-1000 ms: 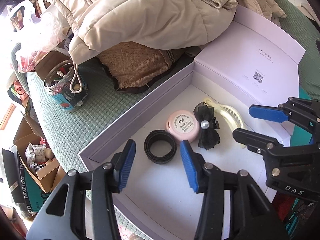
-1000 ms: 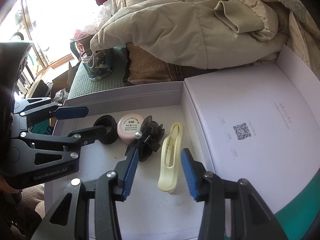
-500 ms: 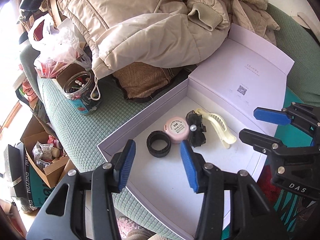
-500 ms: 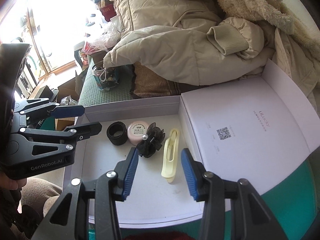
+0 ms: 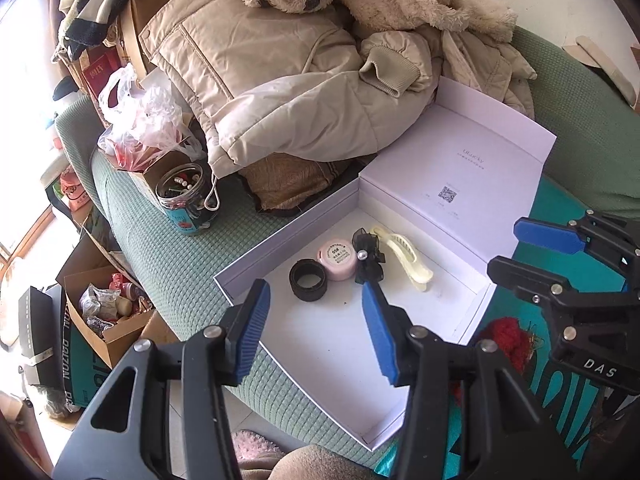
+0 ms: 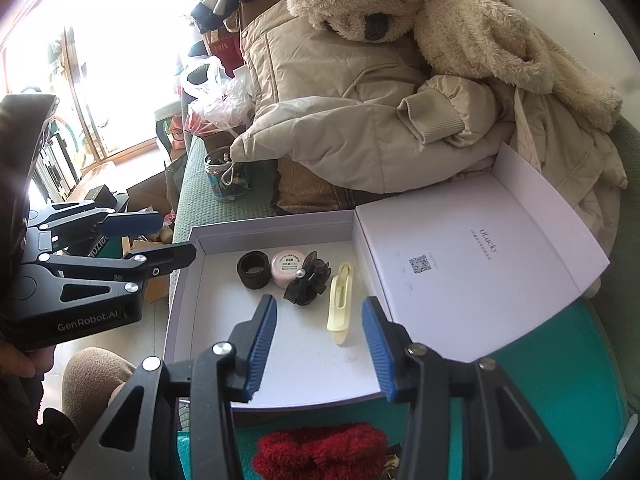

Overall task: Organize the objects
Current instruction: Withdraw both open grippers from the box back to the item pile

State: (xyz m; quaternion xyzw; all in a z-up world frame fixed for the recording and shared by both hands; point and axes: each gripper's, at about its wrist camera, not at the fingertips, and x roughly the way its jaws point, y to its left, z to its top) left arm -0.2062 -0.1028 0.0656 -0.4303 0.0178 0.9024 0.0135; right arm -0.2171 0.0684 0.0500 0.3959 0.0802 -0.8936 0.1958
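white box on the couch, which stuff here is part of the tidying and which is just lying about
Part of the job:
- white box
- black ring
- pink jar
- black bow clip
- cream hair clip

Just lying about:
- beige jacket
- plush toy
- bead jar
- plastic bag
- red fuzzy item

Strong daylight enters from the window (image 6: 92,92) at left, blown out to white in both views. White box (image 5: 320,344) floor bright and evenly lit; small soft shadows under its contents. Beige jacket (image 5: 256,80) sunlit, creases crisp. Fisheye bends edges hard, corners vignetted black. Focus sharp throughout; no motion blur visible.
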